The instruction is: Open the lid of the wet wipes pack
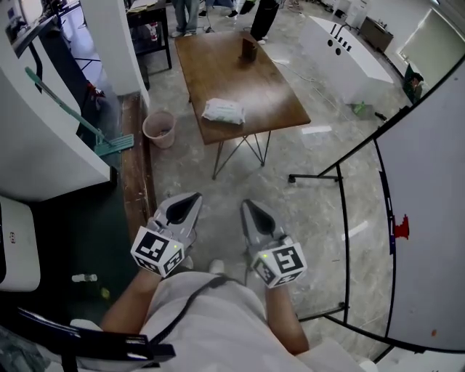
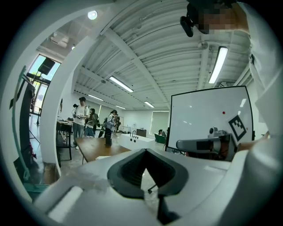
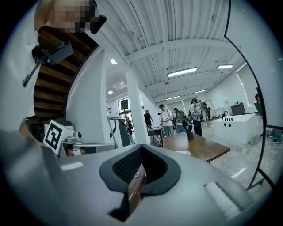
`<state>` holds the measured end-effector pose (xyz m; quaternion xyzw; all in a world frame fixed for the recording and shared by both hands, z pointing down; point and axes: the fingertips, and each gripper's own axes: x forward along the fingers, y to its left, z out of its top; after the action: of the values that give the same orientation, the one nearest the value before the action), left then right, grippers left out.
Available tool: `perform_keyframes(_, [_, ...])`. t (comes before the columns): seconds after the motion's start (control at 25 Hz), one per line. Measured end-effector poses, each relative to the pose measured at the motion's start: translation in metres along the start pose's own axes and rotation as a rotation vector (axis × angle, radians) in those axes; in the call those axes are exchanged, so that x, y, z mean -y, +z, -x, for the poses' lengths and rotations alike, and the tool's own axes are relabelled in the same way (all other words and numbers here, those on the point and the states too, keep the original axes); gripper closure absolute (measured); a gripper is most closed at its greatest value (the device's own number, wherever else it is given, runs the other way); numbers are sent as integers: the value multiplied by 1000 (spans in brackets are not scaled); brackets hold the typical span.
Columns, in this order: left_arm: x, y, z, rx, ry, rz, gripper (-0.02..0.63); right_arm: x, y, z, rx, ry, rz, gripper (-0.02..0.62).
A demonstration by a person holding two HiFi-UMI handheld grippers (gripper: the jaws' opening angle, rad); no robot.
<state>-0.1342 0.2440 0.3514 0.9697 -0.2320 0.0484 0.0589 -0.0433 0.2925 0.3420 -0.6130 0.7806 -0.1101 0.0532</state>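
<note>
The wet wipes pack, a white and pale green pouch, lies near the front edge of a brown wooden table, far ahead of me. Its lid is down. Both grippers are held close to the person's body, well short of the table and over the floor. My left gripper is shut with nothing between its jaws, and the left gripper view shows its tips pointing toward the table. My right gripper is likewise shut and holds nothing, its tips aimed the same way.
A small dark object stands at the table's far end. A pink bucket and a green broom sit left of the table. A whiteboard on a black stand is at the right. People stand beyond the table.
</note>
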Motion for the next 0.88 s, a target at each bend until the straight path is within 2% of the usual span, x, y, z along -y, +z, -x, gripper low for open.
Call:
perform_keyframes(0.6, [-1, -10, -23, -24, 73, 9, 601, 42, -11, 6, -44, 50, -27, 588])
perform_keyframes(0.88, [-8, -16, -42, -32, 66, 28, 601, 59, -17, -3, -74, 47, -33, 588])
